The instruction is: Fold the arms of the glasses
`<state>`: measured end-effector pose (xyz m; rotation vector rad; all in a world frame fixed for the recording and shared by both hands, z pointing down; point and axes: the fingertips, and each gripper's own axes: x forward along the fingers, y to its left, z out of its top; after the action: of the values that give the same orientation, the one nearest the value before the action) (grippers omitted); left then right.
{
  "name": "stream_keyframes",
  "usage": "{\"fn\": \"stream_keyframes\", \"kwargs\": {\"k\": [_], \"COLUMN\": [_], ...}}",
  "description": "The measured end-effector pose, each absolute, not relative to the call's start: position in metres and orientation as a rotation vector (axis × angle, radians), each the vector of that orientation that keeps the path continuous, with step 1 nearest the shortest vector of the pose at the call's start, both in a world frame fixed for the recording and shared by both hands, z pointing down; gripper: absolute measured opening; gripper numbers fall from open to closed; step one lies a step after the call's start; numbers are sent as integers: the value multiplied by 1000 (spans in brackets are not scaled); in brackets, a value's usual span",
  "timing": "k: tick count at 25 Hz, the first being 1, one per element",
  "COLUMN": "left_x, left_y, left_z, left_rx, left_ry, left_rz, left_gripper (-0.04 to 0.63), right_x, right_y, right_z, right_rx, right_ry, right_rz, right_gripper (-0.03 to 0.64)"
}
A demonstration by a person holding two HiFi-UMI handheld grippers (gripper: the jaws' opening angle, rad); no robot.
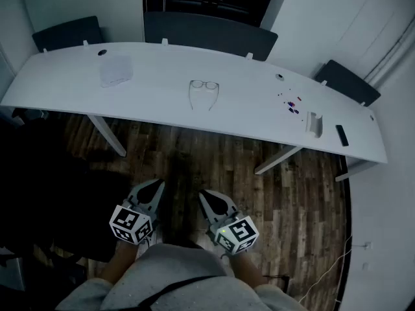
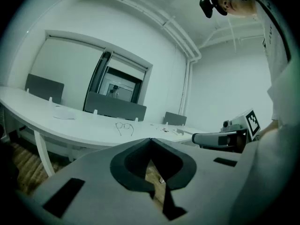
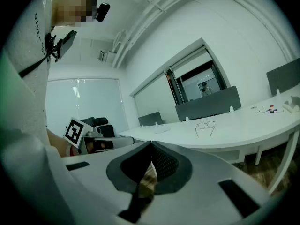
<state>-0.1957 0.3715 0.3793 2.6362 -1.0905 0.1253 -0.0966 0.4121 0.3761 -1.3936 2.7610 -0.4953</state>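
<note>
Sitting on table (image 1: 162, 70), glasses (image 1: 204, 91) w/ arms out, L gripper (image 1: 156, 184), R gripper (image 1: 203, 194) closed, empty

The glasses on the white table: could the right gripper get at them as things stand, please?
Probably not yet: the right gripper, shut, is held close to the person, with floor between it and the table. Nothing crowds the glasses.

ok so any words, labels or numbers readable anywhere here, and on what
"GIVE": start of print down the person's shirt, right gripper view; rest unreadable.
On left gripper and right gripper: square markers only, no letters.
On the table: nothing readable, things too small.
</note>
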Motion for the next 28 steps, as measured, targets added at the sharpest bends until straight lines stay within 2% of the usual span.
{"fn": "stream_keyframes", "kwargs": {"k": [20,28], "left_x": [-144,-130], "left_y": [367,291], "left_z": [390,406], "left_rx": [2624,2629], "left_ry": [-1111,-1107], "left_rz": [102,63], "left_gripper": [14,14], "right_x": [-47,-31], "right_y": [401,329], "right_z": [375,396], "right_rx": [-1361,-1373], "right_ry": [2742,2748], "right_rz": [-448,-464], "right_gripper": [18,20]}}
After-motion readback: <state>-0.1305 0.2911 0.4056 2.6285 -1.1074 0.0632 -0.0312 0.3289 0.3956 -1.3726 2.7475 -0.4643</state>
